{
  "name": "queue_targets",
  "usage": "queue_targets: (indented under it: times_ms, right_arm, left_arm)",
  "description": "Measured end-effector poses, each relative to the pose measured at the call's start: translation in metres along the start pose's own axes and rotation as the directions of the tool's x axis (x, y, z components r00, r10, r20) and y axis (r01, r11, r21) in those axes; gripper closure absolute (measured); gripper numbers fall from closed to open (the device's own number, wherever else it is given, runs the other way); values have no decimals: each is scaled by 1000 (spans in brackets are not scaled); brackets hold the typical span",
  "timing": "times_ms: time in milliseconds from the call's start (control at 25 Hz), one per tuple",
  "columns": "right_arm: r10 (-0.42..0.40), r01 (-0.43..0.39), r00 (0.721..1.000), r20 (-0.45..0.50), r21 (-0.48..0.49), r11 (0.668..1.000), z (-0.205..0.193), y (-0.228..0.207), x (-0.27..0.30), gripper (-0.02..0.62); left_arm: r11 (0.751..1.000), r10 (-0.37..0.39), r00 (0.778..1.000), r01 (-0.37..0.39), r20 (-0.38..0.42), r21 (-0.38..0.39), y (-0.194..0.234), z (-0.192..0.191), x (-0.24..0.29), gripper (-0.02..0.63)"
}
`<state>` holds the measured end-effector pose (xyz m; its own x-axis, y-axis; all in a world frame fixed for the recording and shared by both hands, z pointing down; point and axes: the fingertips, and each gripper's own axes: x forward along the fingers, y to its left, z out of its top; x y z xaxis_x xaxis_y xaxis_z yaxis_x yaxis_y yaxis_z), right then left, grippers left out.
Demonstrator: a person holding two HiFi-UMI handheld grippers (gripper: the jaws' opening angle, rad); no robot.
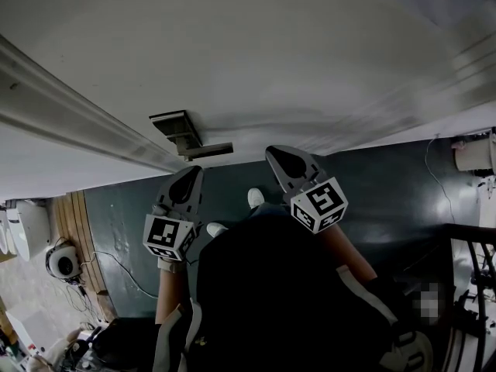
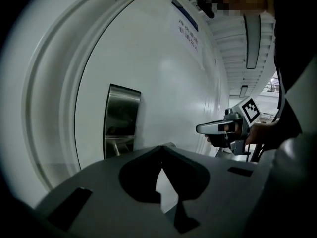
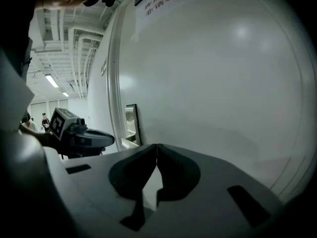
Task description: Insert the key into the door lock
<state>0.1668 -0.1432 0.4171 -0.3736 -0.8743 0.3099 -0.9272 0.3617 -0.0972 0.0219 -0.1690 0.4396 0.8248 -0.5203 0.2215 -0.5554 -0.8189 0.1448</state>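
Observation:
The white door (image 1: 256,53) fills the top of the head view. A metal lock plate with its handle (image 1: 186,134) sticks out of the door. My left gripper (image 1: 186,178) is held just below the plate, jaws shut and nothing seen between them. My right gripper (image 1: 288,160) is to its right, also shut and empty, pointing at bare door. In the left gripper view the lock plate (image 2: 121,120) is ahead and to the left of the closed tips (image 2: 162,148). In the right gripper view the plate (image 3: 132,123) lies further left. No key shows in any view.
A printed sign (image 2: 187,31) hangs higher on the door. The door frame (image 1: 70,122) runs along the left. Below are a dark floor (image 1: 124,215), the person's shoes (image 1: 256,198), a cable (image 1: 116,266) and white devices (image 1: 62,260) at left, and a railing (image 1: 469,277) at right.

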Motion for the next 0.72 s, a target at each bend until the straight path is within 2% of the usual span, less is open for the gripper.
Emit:
queue_targets:
  times_ms: [360,720]
  right_arm:
    - [-12,12,1000,-3,-38,999,2,0,-3,578]
    - [-19,19,1000,-8,-5,1000,-1,-6,-4,578]
  left_arm:
    - [999,-1,1000,1,3,34,-6,12,0,597]
    - [1000,14,1000,-14,-11,16,-6,10,1,597]
